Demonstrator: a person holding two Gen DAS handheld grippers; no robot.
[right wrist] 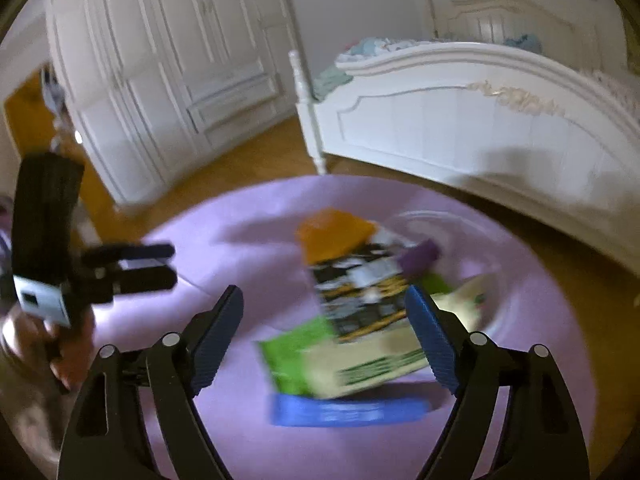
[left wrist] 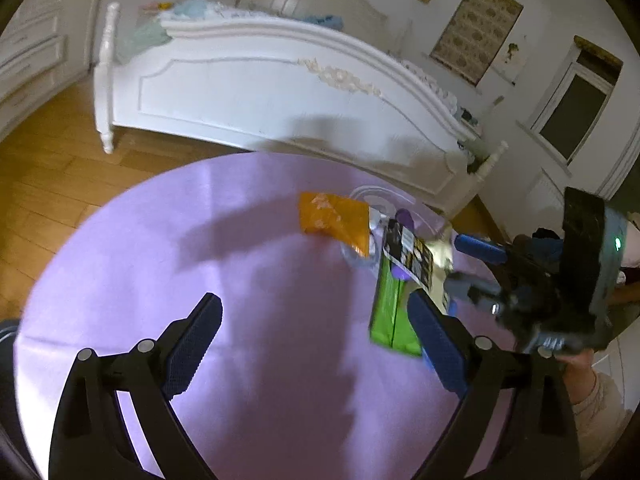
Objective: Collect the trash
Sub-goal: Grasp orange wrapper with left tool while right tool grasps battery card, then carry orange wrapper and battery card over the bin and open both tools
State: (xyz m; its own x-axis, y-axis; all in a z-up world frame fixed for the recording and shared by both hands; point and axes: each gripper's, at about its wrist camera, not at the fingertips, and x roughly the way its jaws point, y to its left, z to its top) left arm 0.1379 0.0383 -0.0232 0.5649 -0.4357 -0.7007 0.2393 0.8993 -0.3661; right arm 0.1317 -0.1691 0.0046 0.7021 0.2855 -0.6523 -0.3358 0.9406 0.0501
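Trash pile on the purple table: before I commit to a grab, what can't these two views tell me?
- Printing on the black-and-yellow packet: right wrist view, motion blur.
- Blue packet: its label smeared there; in the left wrist view, almost hidden behind a finger.
- Clear plastic container: both views, mostly covered by the orange packet; contents unreadable.

Legible txt: none | black/yellow wrapper (right wrist: 360,292) print blurred | blue pack (right wrist: 348,410) lettering smeared | no nos. read
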